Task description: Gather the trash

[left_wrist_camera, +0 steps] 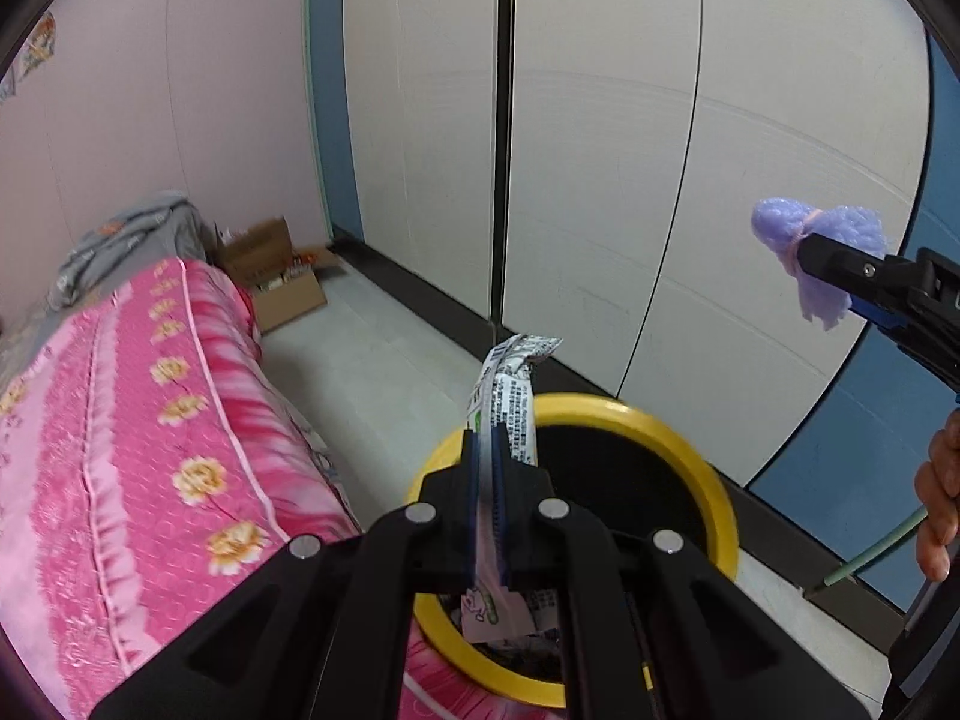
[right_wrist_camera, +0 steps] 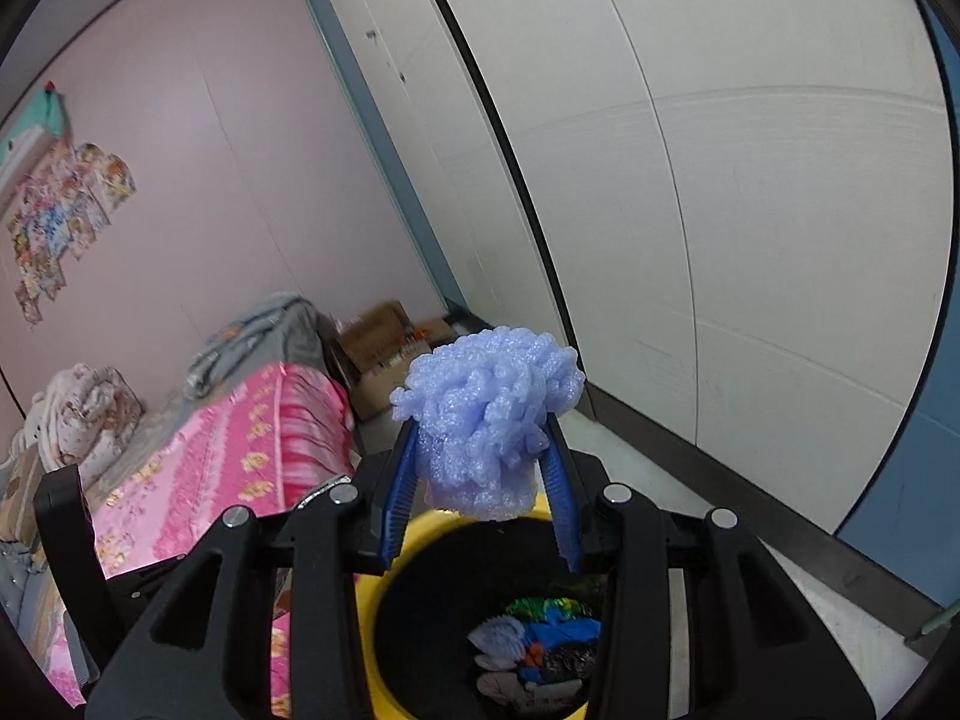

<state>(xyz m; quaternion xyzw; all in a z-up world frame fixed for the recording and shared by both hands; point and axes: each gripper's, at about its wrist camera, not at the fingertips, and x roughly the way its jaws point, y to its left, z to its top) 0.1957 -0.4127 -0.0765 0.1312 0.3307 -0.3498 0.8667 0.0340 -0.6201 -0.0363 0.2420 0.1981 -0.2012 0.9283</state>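
The right gripper (right_wrist_camera: 485,468) has its blue jaws clamped on a crumpled lavender foam wad (right_wrist_camera: 486,420), held above a yellow-rimmed black bin (right_wrist_camera: 390,570). Inside the bin lie what look like blue and green wrappers (right_wrist_camera: 546,642). A pink floral bed (right_wrist_camera: 228,468) stands left of the bin.

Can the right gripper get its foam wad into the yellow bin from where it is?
Probably yes. The right gripper holds the purple foam wad just above the yellow bin, whose mouth lies open below; the left gripper, clamped on a wrapper, hovers nearby.
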